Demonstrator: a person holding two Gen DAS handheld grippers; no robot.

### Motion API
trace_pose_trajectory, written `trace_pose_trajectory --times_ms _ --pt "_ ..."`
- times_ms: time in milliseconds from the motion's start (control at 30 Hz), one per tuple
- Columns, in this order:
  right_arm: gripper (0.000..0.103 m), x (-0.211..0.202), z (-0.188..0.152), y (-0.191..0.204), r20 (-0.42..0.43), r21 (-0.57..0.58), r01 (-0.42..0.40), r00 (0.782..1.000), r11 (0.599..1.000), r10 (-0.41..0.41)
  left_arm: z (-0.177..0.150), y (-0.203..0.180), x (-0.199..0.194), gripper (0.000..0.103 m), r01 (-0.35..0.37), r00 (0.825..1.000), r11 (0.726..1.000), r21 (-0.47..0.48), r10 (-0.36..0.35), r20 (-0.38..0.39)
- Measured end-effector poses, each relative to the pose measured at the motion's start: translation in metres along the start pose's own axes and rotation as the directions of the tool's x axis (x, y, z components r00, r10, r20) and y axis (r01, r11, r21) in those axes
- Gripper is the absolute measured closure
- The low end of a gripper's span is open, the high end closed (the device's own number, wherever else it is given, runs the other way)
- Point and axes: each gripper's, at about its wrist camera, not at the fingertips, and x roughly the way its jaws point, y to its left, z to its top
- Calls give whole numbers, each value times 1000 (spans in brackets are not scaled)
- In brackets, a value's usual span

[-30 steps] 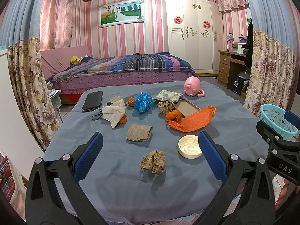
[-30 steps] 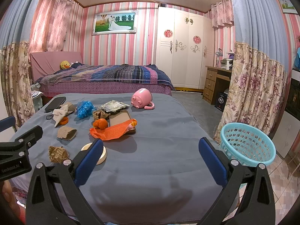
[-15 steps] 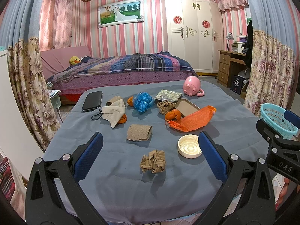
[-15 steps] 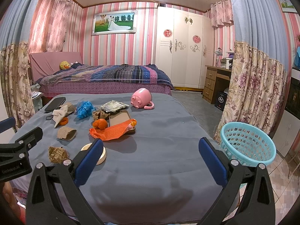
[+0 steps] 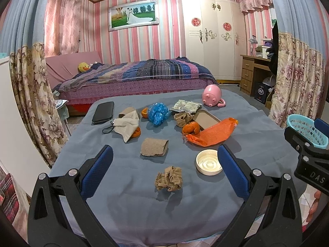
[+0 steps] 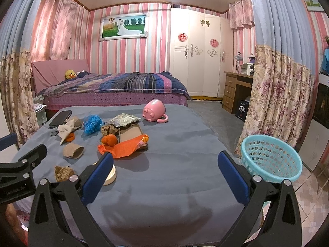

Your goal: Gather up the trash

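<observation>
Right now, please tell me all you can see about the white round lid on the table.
The white round lid looks like plastic, a shallow disc with a raised rim and concentric rings inside. It lies flat, hollow side up, on the grey-blue table cloth, near the front edge. Nothing touches it; the crumpled brown paper lies apart, beside it. In the right wrist view a blue finger pad partly hides it.

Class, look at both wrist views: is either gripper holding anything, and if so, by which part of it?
Nothing is held. The left gripper and the right gripper are both open and empty above the grey table; the crumpled brown paper lies untouched.
</observation>
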Motion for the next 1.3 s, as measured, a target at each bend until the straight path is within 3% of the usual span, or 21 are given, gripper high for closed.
trace_pose_trajectory --times_ms 267,433,600,733,933,1000,1100,1300 --pt "4 5 22 1 28 -7 15 999 1000 -15 22 9 0 5 -4 1000 1000 -4 4 21" --pt "4 19 34 5 14 -5 16 1000 1000 -16 23 32 13 5 -24 1000 999 -22 24 -5" --pt "4 40 33 10 -5 0 -8 1000 1000 8 10 59 31 5 -63 997 998 -28 62 -55" --pt "4 59 22 14 -50 4 -25 998 1000 25 -17 86 54 5 -86 986 996 -34 80 -146" --pt "4 83 3 22 -152 -29 -11 988 1000 6 -39 90 75 5 -42 978 998 -52 30 -207" --pt "4 84 1 23 -157 -42 3 988 999 -10 -40 79 79 5 -19 980 999 -41 10 -200" --pt "4 84 0 17 -154 -40 22 988 999 -28 -38 59 85 5 73 976 996 -51 -82 -201" --pt "4 89 -2 0 -172 -28 63 983 998 -67 -38 20 92 5 143 965 990 -11 -142 -220"
